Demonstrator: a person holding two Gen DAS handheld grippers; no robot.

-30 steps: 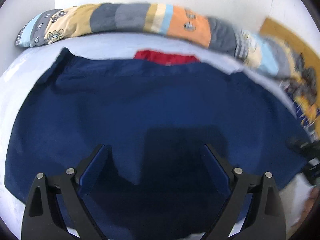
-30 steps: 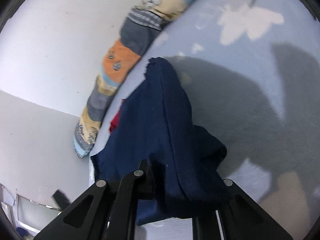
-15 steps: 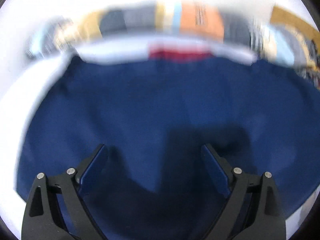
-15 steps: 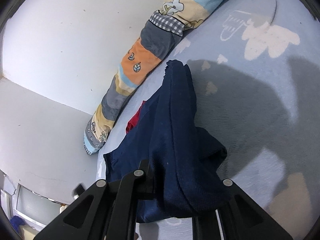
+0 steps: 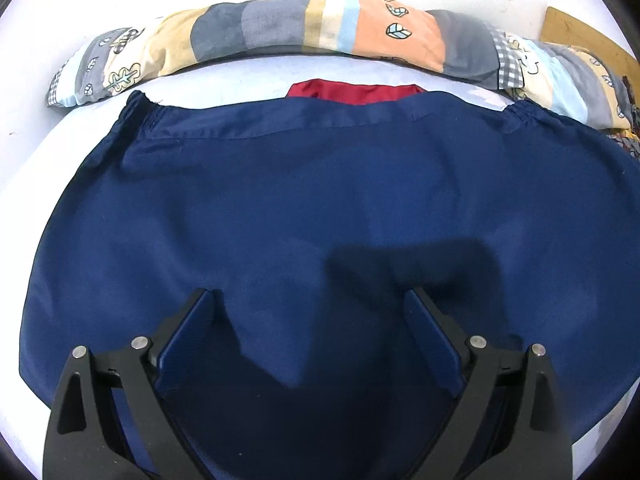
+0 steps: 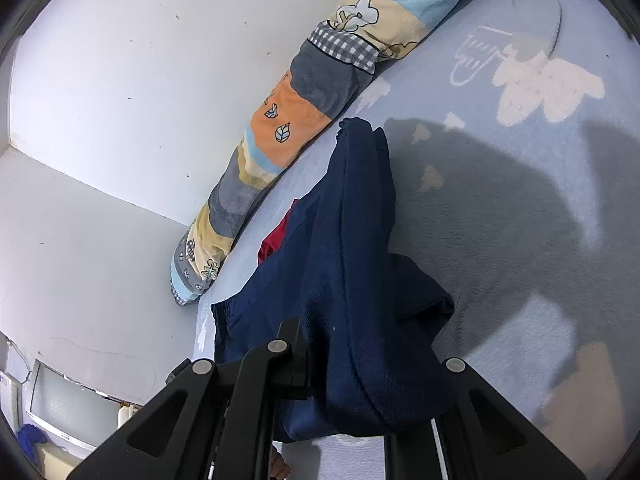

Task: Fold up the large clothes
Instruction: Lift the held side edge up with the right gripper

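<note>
A large navy blue garment (image 5: 320, 208) lies spread on the light blue bed, its elastic waistband along the far edge. My left gripper (image 5: 310, 320) is open just above its near part, with cloth between and below the blue pads. My right gripper (image 6: 340, 364) is shut on a bunched edge of the same navy garment (image 6: 352, 248) and holds it lifted off the bed, so the cloth drapes over the fingers.
A red cloth (image 5: 352, 91) peeks out beyond the waistband. A long patchwork bolster pillow (image 5: 304, 28) lies along the white wall. The blue bedsheet (image 6: 520, 208) with white cloud prints stretches to the right. A window (image 6: 60, 412) is at the lower left.
The left gripper moved forward over the garment, staying open. The right gripper kept its hold and rose and tilted, so more of the wall and pillow shows.
</note>
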